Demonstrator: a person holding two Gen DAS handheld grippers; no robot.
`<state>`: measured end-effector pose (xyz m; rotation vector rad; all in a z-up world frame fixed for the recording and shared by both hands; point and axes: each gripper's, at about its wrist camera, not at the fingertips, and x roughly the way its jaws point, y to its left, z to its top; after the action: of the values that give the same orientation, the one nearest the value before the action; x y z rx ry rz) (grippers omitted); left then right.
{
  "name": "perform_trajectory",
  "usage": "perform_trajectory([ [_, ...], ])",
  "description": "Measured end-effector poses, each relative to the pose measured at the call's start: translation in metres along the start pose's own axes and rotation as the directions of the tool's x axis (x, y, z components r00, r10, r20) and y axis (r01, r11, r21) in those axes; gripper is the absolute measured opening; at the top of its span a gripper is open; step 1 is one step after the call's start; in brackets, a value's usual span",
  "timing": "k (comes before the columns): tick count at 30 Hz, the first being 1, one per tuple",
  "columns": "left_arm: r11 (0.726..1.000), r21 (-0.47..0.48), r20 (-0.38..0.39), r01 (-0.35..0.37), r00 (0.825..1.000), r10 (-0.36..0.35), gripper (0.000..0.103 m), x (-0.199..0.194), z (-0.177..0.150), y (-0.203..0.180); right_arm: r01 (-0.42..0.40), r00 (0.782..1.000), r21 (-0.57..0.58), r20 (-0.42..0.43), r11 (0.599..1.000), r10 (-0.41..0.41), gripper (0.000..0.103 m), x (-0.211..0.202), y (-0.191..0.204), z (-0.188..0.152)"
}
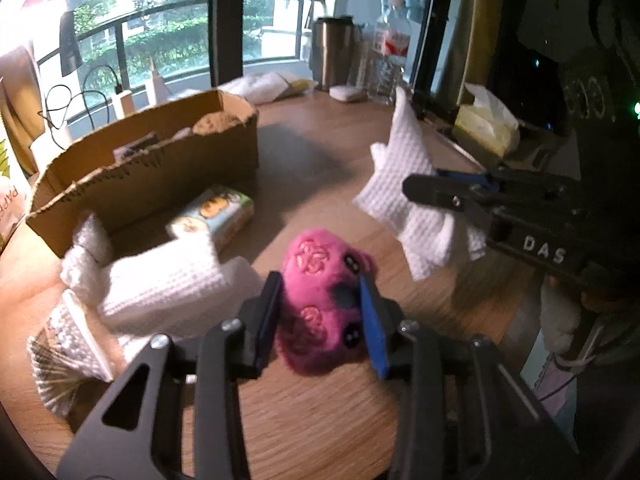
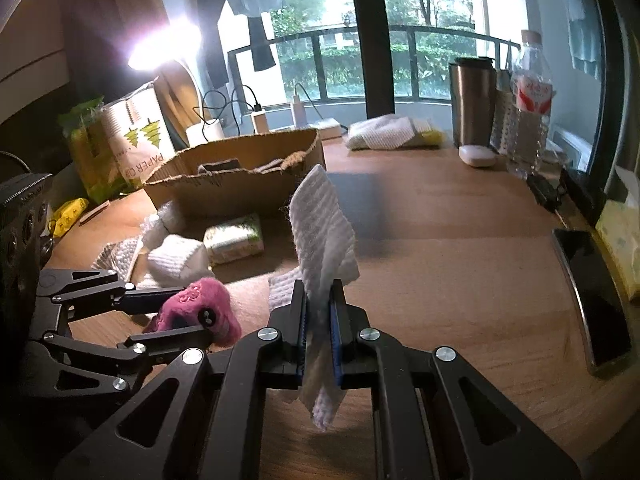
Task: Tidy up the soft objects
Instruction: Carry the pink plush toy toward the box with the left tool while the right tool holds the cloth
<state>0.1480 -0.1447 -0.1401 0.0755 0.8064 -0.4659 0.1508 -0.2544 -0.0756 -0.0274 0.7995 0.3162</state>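
Note:
My left gripper (image 1: 320,300) is shut on a pink plush toy (image 1: 324,292), held just above the wooden table; it also shows in the right wrist view (image 2: 200,308). My right gripper (image 2: 319,304) is shut on a white waffle cloth (image 2: 324,232) and holds it upright in the air; the cloth also shows in the left wrist view (image 1: 404,184). An open cardboard box (image 1: 160,176) with soft items inside stands at the back left. Another white waffle cloth (image 1: 160,280) lies in front of the box.
A tissue pack (image 1: 216,216), bubble wrap (image 1: 68,344) and foam pieces lie near the box. A steel tumbler (image 2: 472,100), water bottle (image 2: 528,108), folded cloths (image 2: 384,132) and a phone (image 2: 592,300) stand along the table's back and right.

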Motion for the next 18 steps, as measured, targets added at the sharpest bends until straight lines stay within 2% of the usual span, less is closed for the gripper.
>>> perform_trajectory([
  [10, 0.998, -0.067, 0.101, -0.005, 0.995, 0.012, 0.039, -0.034, 0.016, 0.028, -0.012, 1.000, -0.054, 0.020, 0.998, 0.013, 0.011, 0.000, 0.023, 0.026],
  [18, 0.991, -0.131, 0.189, -0.029, 0.980, 0.054, 0.039, -0.066, 0.027, 0.066, -0.026, 0.999, -0.105, 0.036, 0.994, 0.030, 0.011, 0.004, 0.047, 0.051],
])
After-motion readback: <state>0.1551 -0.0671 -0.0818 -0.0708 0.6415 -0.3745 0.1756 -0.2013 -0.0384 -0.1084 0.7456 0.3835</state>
